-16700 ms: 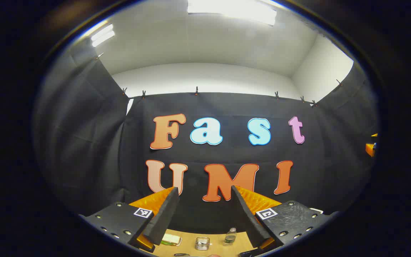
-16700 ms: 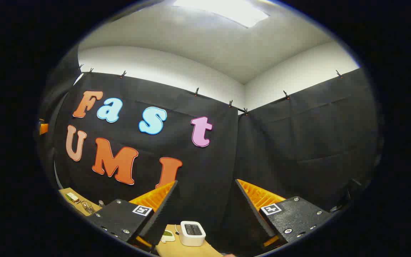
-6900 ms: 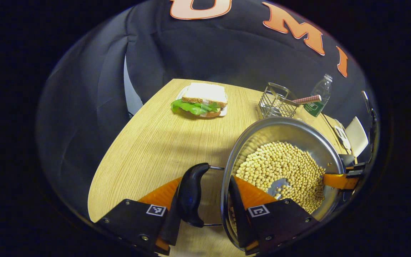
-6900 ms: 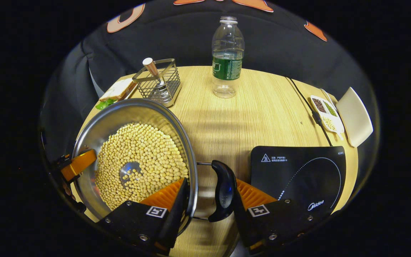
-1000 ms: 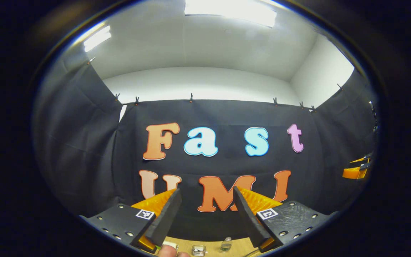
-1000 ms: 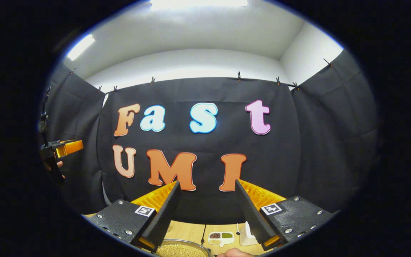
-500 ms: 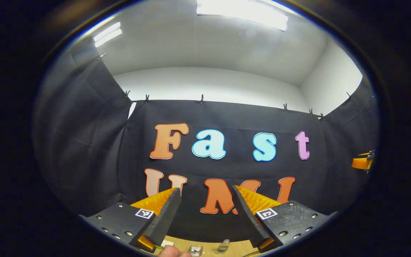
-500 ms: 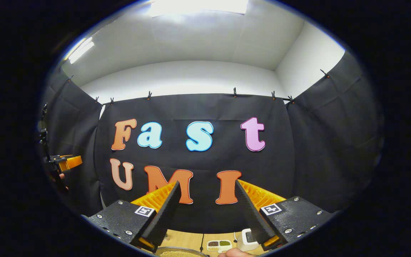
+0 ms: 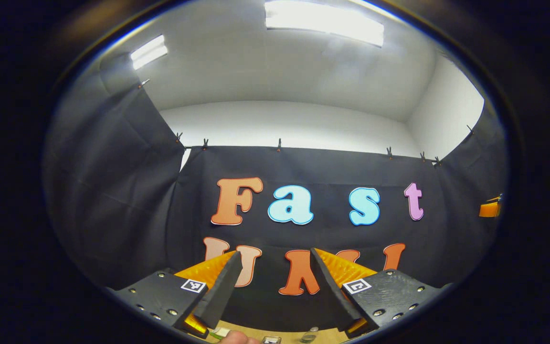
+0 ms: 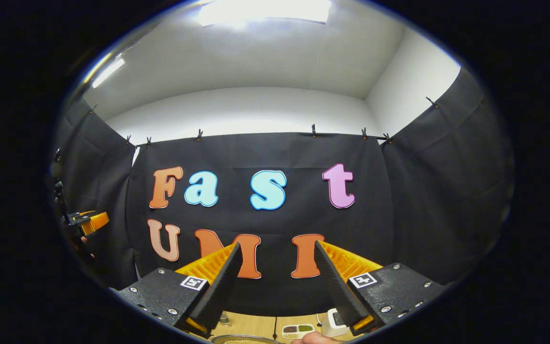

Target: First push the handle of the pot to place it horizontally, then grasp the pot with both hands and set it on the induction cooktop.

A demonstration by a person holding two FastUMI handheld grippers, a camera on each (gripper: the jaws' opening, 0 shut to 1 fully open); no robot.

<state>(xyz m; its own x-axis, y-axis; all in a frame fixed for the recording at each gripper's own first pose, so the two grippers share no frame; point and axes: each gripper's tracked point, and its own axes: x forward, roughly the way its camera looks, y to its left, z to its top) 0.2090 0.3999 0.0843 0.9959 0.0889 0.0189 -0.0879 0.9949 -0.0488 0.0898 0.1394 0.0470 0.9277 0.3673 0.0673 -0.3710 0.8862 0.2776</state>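
**Both grippers raised, pot low at frame edge**

Left gripper (image 9: pixel 272 255): fingers spread wide, nothing between them, aimed at the booth wall; wooden table (image 9: pixel 284 338) strip below the tips.

Right gripper (image 10: pixel 275 248): fingers spread wide, nothing held. Pot (image 10: pixel 244 338) rim with beans sits below and just left of its left finger. Divided dish (image 10: pixel 297 329) and white device (image 10: pixel 333 324) on the table beyond.
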